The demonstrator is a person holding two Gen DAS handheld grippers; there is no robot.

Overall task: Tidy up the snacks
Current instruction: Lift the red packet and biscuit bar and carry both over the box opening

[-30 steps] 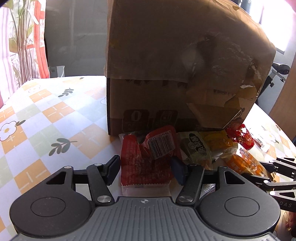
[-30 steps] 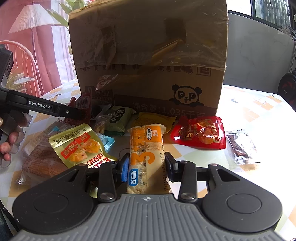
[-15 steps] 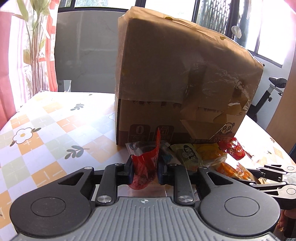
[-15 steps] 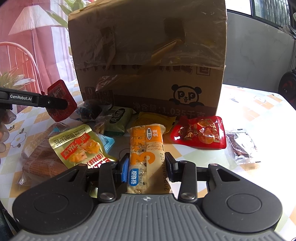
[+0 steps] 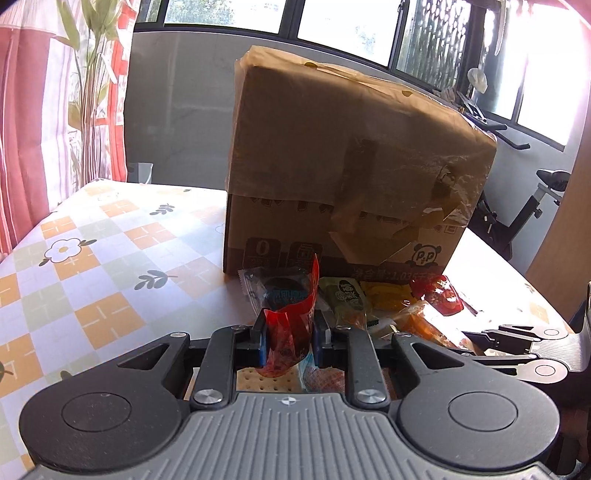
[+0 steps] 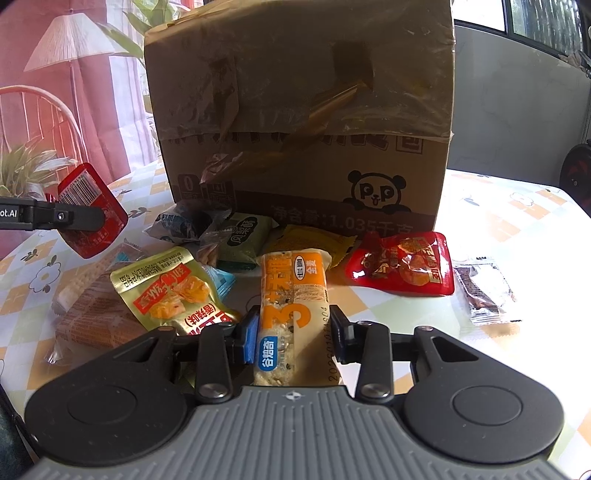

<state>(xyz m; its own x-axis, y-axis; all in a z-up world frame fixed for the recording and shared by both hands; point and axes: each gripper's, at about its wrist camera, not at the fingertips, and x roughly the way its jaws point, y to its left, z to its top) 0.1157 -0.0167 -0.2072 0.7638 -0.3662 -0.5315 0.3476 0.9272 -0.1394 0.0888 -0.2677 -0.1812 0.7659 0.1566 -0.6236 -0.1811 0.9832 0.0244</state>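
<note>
Left of the cardboard box (image 5: 351, 177), your checked tablecloth (image 5: 92, 258) lies bare to its edge. Your left gripper (image 5: 290, 334) pinches a red packet (image 5: 290, 332) aloft; your right gripper (image 6: 293, 332) clasps the orange cereal bar (image 6: 293, 306) among the snacks before the box.

Big brown cardboard box (image 6: 299, 122) w/ panda logo + peeling clear tape stands on table w/ orange-green-white checked floral oilcloth (image 5: 92, 258). Red-pink striped curtain (image 5: 22, 122) at left, tall green leafy plant (image 5: 88, 74) beside it. Black exercise bike (image 5: 532, 206) behind box, by dark-framed windows (image 5: 369, 26). Right wrist view: white pleated lampshade (image 6: 70, 44), curved-back chair (image 6: 37, 118), spiky green potted plant (image 6: 26, 170).
</note>
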